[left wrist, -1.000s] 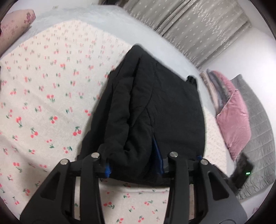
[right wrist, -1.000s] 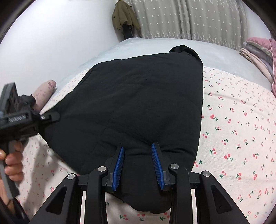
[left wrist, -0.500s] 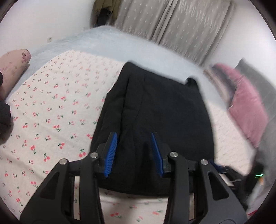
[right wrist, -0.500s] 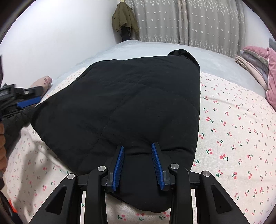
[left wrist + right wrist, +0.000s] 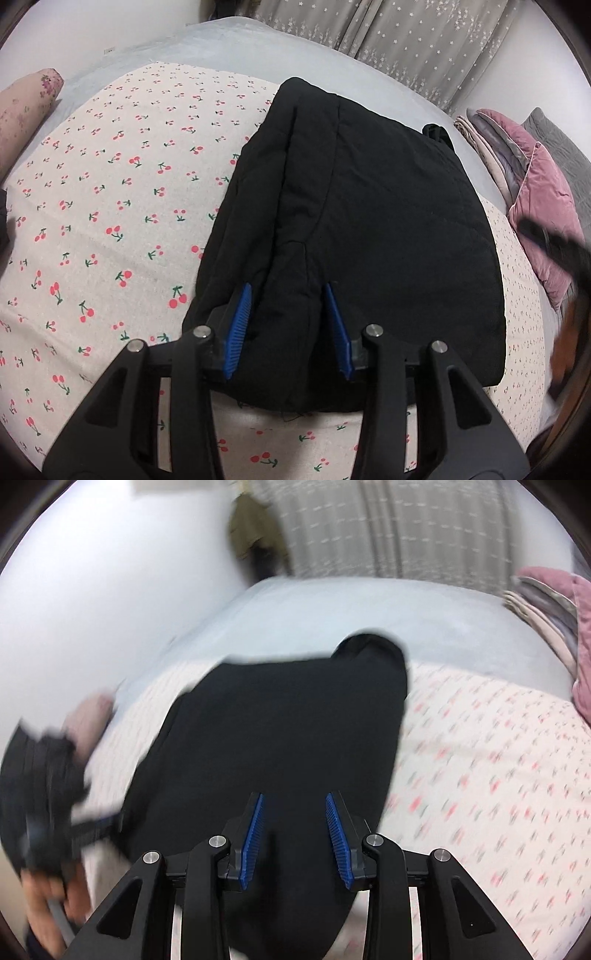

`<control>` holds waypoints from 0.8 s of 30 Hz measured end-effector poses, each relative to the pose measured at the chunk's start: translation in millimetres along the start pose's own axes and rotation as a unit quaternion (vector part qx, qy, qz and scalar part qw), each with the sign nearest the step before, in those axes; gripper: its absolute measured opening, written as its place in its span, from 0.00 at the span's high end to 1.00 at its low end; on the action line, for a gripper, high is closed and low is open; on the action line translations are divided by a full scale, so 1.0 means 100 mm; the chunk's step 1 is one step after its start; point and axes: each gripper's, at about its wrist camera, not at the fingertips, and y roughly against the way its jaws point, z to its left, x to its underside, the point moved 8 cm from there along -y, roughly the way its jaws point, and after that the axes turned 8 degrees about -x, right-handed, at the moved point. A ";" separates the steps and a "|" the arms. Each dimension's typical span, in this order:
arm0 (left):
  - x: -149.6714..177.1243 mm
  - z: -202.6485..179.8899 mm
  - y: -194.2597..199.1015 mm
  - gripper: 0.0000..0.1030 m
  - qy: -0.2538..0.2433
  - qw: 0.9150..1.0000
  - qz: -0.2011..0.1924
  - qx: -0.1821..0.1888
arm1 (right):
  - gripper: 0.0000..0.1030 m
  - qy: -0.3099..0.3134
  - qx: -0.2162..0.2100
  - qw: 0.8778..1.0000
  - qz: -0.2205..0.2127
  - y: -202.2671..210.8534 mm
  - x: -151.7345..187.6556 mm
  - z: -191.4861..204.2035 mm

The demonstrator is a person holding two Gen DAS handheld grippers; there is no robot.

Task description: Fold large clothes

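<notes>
A large black quilted garment (image 5: 369, 221) lies folded lengthwise on a cherry-print bed sheet (image 5: 110, 206). My left gripper (image 5: 288, 295) is open and empty, its blue pads hovering over the garment's near edge with a raised fold between them. The right wrist view is motion-blurred; there the garment (image 5: 288, 738) fills the middle. My right gripper (image 5: 293, 801) is open and empty above the garment's near end. The left gripper and the hand holding it show blurred in the right wrist view (image 5: 48, 805).
A pink velvet cushion (image 5: 543, 214) and a stack of folded bedding (image 5: 491, 147) lie at the right. A floral bolster (image 5: 26, 110) lies at the far left. Grey starred curtains (image 5: 388, 40) hang behind. A grey sheet (image 5: 229, 48) covers the far bed.
My left gripper let go of the garment's edge, opened and drew back above it. My right gripper lifted and pulled away fast, staying open. The garment has settled flat.
</notes>
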 end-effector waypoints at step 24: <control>-0.01 -0.05 -0.03 0.58 -0.007 1.000 0.005 -0.004 | 0.64 0.037 0.000 0.996 0.076 -1.37 -0.66 0.38</control>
